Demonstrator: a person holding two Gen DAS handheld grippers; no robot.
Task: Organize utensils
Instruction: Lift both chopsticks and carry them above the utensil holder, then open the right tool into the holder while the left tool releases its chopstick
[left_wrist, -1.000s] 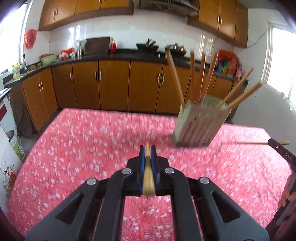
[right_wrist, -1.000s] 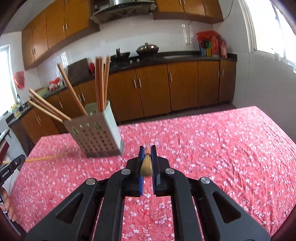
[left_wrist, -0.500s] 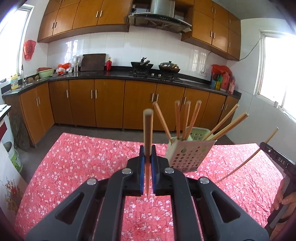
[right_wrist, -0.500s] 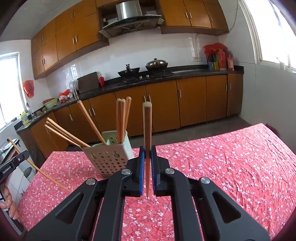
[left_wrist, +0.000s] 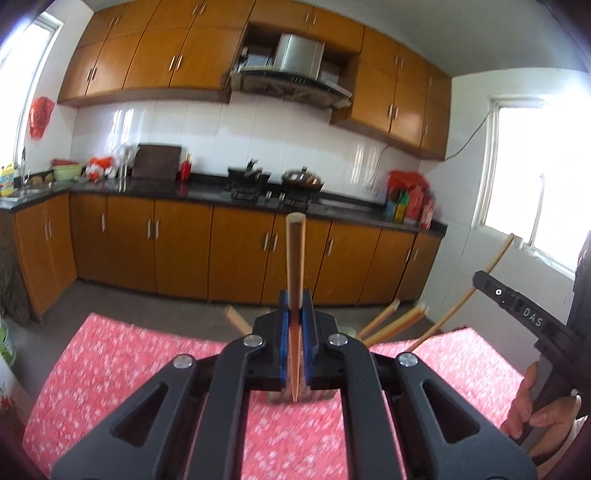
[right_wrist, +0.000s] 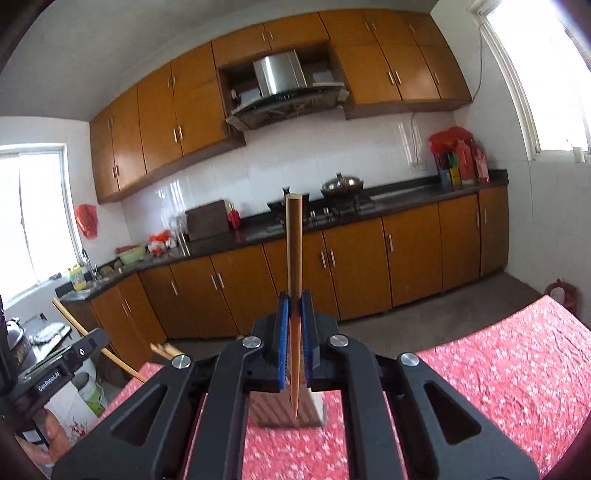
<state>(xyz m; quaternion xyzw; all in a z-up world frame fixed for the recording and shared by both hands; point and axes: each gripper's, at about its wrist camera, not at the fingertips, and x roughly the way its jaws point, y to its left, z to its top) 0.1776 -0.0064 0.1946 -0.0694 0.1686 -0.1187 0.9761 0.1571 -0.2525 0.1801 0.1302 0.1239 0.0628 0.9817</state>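
Wooden chopstick (left_wrist: 295, 266) sits pinched in the left gripper (left_wrist: 294, 343) and another (right_wrist: 294, 258) in the right gripper (right_wrist: 294, 343) – both above the holder (right_wrist: 284, 410) – and could slip sideways and miss it.

Left gripper (left_wrist: 294, 325): black angular linkage arms, triangular cut-outs, four silver round screw heads, blue ribbed pads (left_wrist: 283, 332). Right gripper (right_wrist: 294, 325): same build. Beside it, black handle with white "GenRobot.AI" lettering; "DAS" printed on other handle.

Tablecloth (left_wrist: 110, 362) red, white floral; chopstick (left_wrist: 295, 258) probably tan.
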